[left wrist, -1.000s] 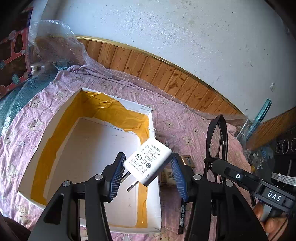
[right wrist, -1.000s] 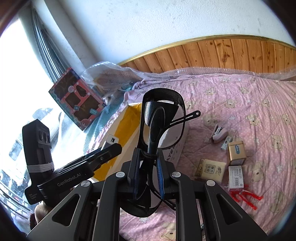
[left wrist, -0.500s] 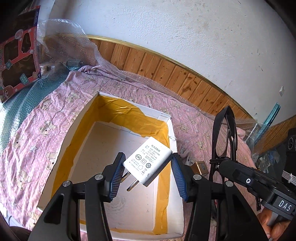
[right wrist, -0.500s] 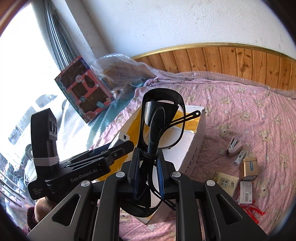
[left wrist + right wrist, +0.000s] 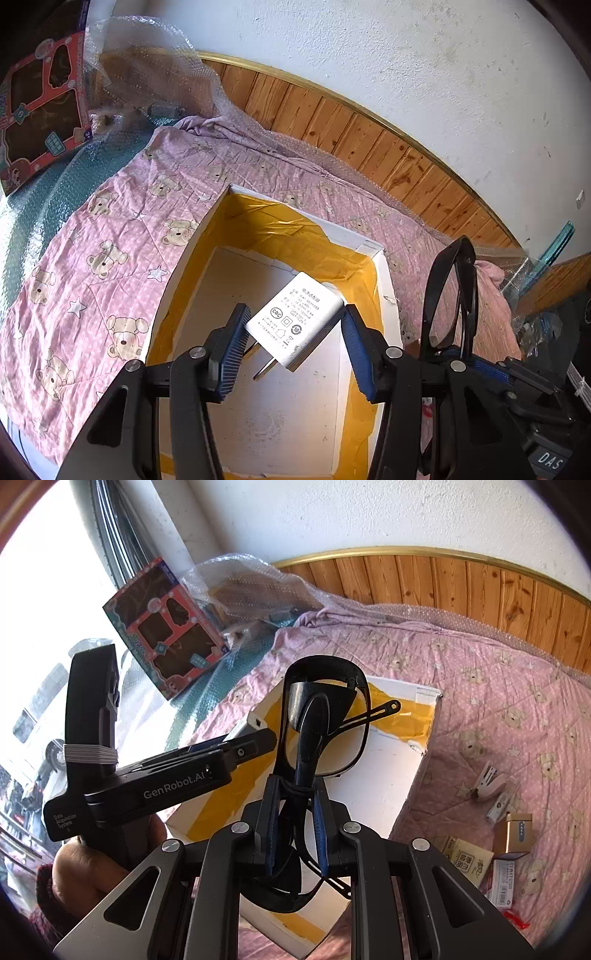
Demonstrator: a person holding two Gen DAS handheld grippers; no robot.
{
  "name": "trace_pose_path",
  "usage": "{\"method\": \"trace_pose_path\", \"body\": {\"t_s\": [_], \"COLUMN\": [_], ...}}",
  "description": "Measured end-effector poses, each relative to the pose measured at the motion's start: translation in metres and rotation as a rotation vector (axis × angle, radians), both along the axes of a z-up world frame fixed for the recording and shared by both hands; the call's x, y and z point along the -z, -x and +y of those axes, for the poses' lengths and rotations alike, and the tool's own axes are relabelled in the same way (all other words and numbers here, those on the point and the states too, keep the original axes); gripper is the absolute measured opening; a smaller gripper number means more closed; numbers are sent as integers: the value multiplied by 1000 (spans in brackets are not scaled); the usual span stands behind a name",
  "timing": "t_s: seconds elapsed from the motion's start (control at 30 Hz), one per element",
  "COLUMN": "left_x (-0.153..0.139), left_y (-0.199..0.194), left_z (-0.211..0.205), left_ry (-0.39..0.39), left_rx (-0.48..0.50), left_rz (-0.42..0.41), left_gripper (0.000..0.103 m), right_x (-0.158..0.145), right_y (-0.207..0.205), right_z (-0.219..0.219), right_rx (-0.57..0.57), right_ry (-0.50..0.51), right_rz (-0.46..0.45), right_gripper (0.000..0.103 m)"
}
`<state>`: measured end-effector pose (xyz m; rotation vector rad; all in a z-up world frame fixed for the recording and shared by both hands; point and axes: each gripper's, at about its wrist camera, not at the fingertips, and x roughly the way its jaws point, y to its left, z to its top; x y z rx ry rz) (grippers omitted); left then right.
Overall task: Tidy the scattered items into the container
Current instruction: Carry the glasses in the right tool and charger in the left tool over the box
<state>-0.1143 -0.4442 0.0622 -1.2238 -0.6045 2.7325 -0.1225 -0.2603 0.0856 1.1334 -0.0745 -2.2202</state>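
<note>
Two items were in hand, none yet in the box. Nearest, the left tool [image 5: 293,345] pinched a white USB charger [image 5: 297,319], prongs down, above the open cardboard box [image 5: 384,273] lined with yellow tape; its floor looked bare. The right tool [image 5: 295,829] clamped folded black glasses [image 5: 325,731] just beside the box. Still scattered on the bed's pink bear-print quilt [image 5: 498,686] lay a clip [image 5: 487,781] and small cartons [image 5: 515,830]. Beyond stood bubble wrap [image 5: 147,74], wood panelling [image 5: 480,587] and a white wall.
</note>
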Motion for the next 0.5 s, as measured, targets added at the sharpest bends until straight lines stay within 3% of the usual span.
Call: {"method": "trace_pose_path", "body": {"t_s": [0.17,0.5], "left_x": [6,11], "left_y": [18,46], "left_z": [-4,-4], "left_ry": [-6,51], "left_rx": [14,47], "left_rz": [-36,-100], "left_gripper": [52,52], "right_x": [13,35], "right_y": [18,47], "right_z": [-4,-7], "right_rx": [2,9], "right_ry": [-19,-25], "right_rz": [-58,-160], "right_gripper": [18,18]}}
